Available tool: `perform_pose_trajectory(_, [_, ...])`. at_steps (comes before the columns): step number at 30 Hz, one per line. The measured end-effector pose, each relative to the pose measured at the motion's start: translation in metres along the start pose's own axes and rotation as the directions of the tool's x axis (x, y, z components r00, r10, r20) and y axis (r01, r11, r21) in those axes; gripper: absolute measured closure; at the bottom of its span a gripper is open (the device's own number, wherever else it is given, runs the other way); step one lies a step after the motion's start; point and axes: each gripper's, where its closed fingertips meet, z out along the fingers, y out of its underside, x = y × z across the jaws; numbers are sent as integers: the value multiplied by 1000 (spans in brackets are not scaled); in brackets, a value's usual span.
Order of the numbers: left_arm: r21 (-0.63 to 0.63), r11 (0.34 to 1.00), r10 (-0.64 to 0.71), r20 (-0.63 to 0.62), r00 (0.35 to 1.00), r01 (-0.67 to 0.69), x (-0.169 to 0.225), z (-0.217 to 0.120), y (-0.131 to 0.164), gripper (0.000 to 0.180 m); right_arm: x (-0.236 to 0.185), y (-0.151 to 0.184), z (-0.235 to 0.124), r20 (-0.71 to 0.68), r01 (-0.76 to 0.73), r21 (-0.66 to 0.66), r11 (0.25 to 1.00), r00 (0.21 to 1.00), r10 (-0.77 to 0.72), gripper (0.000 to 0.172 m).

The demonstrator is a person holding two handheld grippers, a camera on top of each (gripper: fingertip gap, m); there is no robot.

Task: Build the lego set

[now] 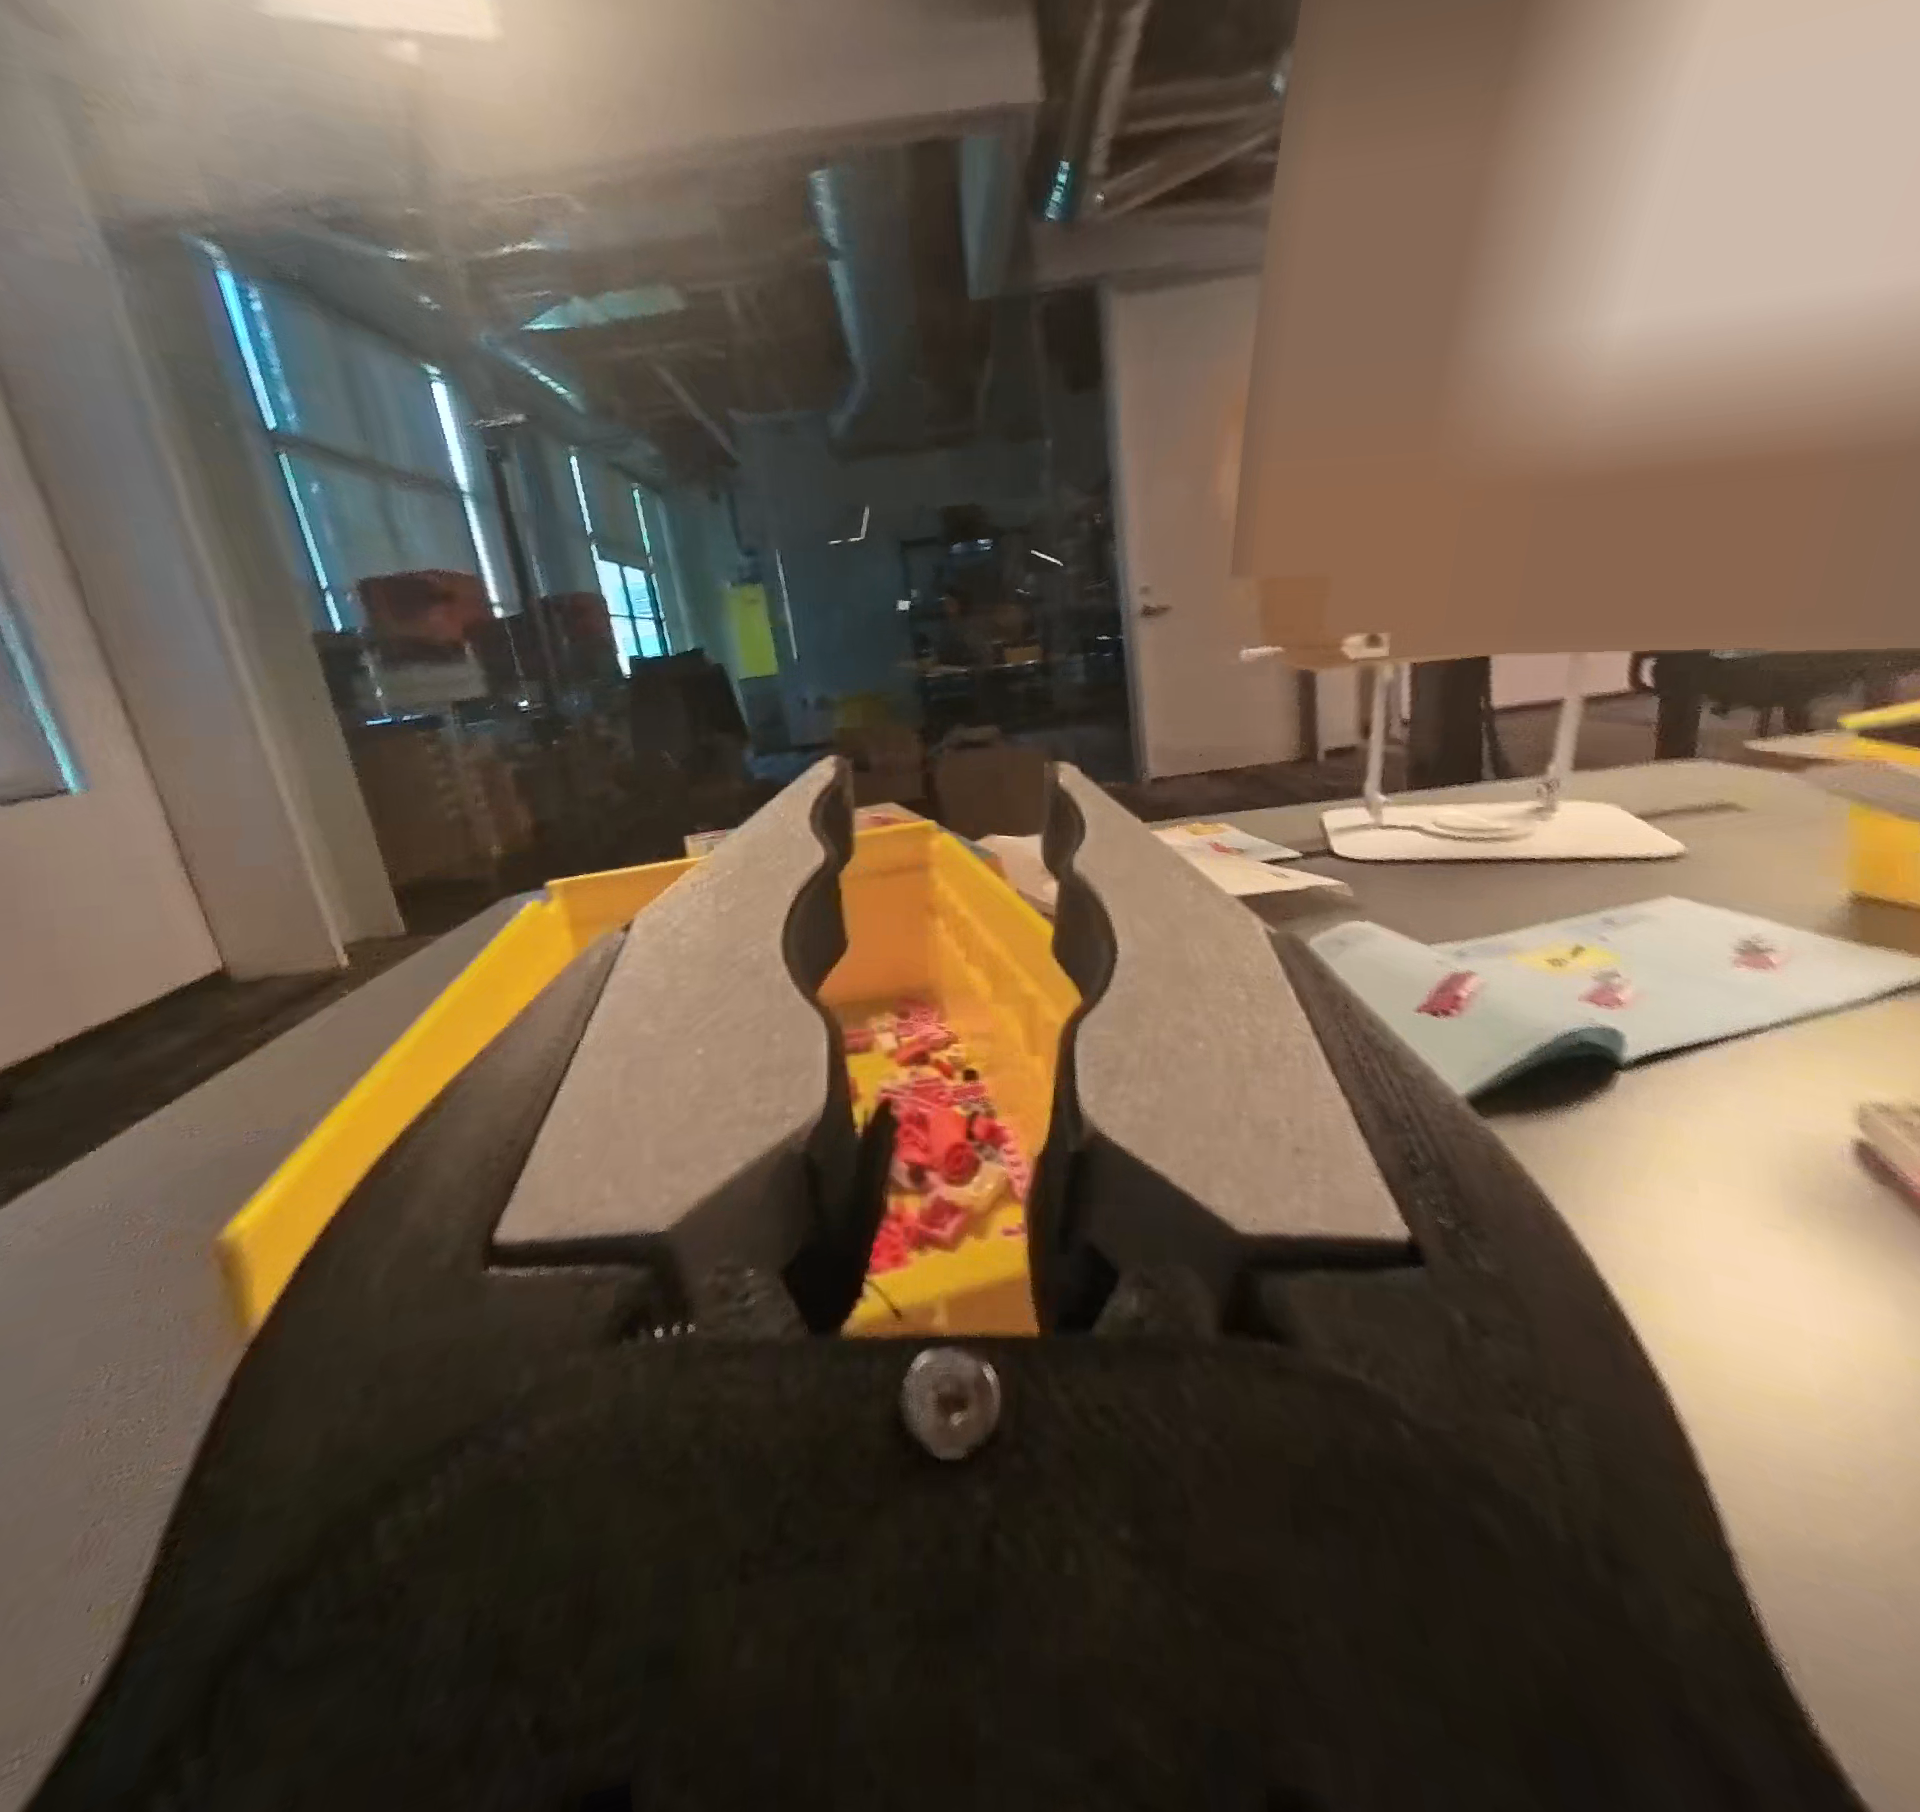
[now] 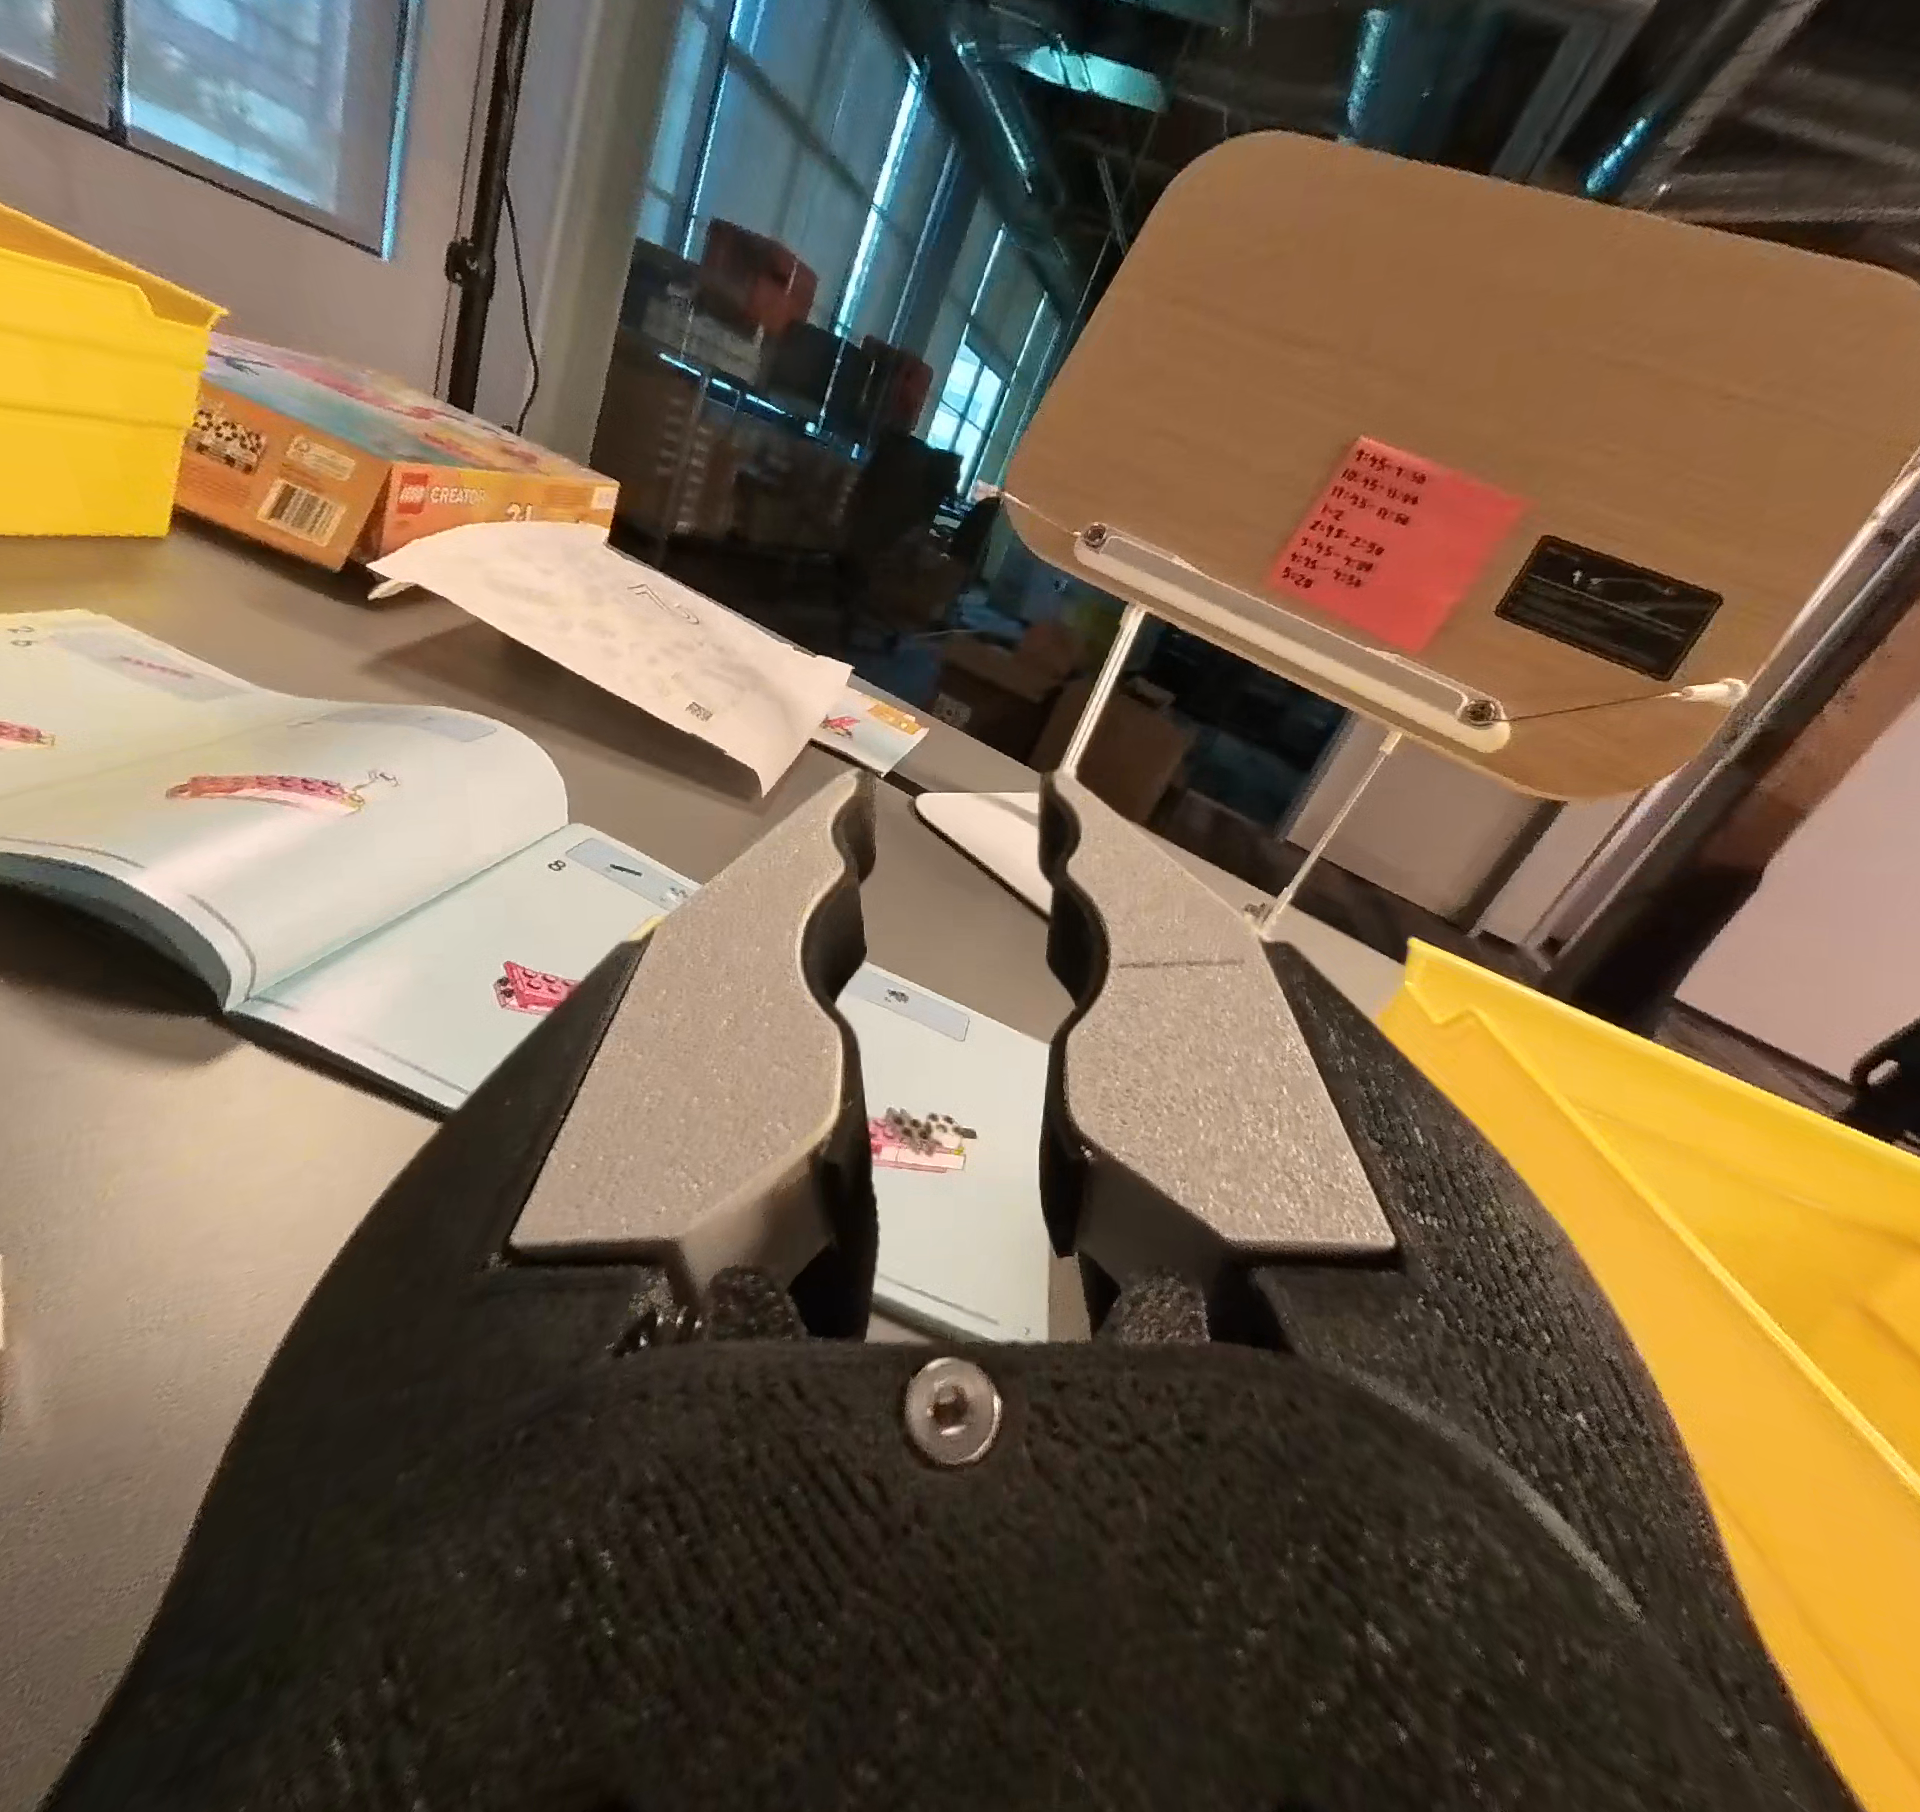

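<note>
Two claws, both parted and bare: left claw (image 1: 948,806) hangs over the yellow bin (image 1: 416,1014) of pink bricks (image 1: 935,1128); right claw (image 2: 956,817) hovers above the open booklet (image 2: 312,827) on the worktop (image 2: 208,1191).

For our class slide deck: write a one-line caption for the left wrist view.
Open, empty left tool above a yellow bin of pink and red bricks.
</note>
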Motion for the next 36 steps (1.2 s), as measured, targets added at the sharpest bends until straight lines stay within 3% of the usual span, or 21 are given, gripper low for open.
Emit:
perform_pose_trajectory(13, [-46, 991, -121, 130, 984, 128, -59, 1, 25, 142, -19, 12, 6, 67, 108, -64, 992, 992, -104, 153])
perform_pose_trajectory(16, [-127, 978, -146, 164, 976, 168, -82, 4, 30, 142, -20, 12, 6, 68, 111, -66, 992, 992, -107, 155])
perform_pose_trajectory(20, [-331, 934, -100, 109, 989, 131, -101, 25, 45, 146, -20, 13, 7, 65, 120, -68, 990, 991, -116, 157])
perform_pose_trajectory(25, [-620, 780, -149, -48, 988, 87, -97, 61, 71, 149, -21, 15, 8, 68, 141, -77, 987, 988, -136, 158])
perform_pose_trajectory(29, [-757, 654, -184, -143, 972, 13, -88, 90, 101, 148, -21, 15, 8, 66, 142, -78, 987, 988, -137, 159])
perform_pose_trajectory(33, [-872, 489, -429, -206, 879, 35, -45, 105, 127, 145, -21, 16, 9, 66, 152, -84, 985, 987, -147, 159])
perform_pose_trajectory(36, [-925, 379, -466, -220, 857, -31, -35, 106, 148, 145, -22, 16, 9, 68, 159, -85, 984, 986, -154, 160])
